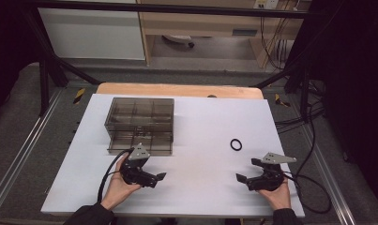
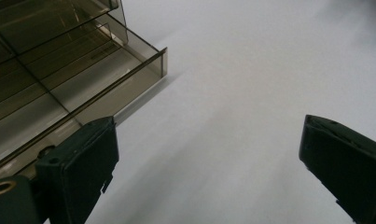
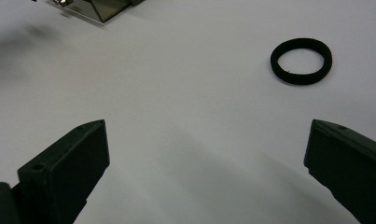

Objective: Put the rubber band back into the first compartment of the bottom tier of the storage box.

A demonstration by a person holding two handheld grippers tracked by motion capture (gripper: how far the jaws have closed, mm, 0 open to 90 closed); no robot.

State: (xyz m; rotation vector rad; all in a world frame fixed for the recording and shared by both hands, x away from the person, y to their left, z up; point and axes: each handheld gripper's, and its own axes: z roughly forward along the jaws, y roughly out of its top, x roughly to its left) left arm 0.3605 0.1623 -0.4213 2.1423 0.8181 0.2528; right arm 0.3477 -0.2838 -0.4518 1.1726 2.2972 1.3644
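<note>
We see the smoky compartment box (image 1: 139,124) on the white bench (image 1: 196,117), its drawer out, the left gripper (image 1: 151,178) just before it, and the black ring (image 1: 236,145) near the right gripper (image 1: 246,174).

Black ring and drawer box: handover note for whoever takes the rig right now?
Left gripper: jaws open, holding nothing, low over the white table just in front of the smoky clear drawer box.
Right gripper: jaws open, holding nothing, near the table's front right.
Black ring: flat on the table, right of the box, ahead of the right gripper, untouched.
Box: bottom drawer is pulled out, its visible compartments look empty.
Done: drawer open. Left, probably: pick up the ring, drop it in the drawer, push the drawer shut.
</note>
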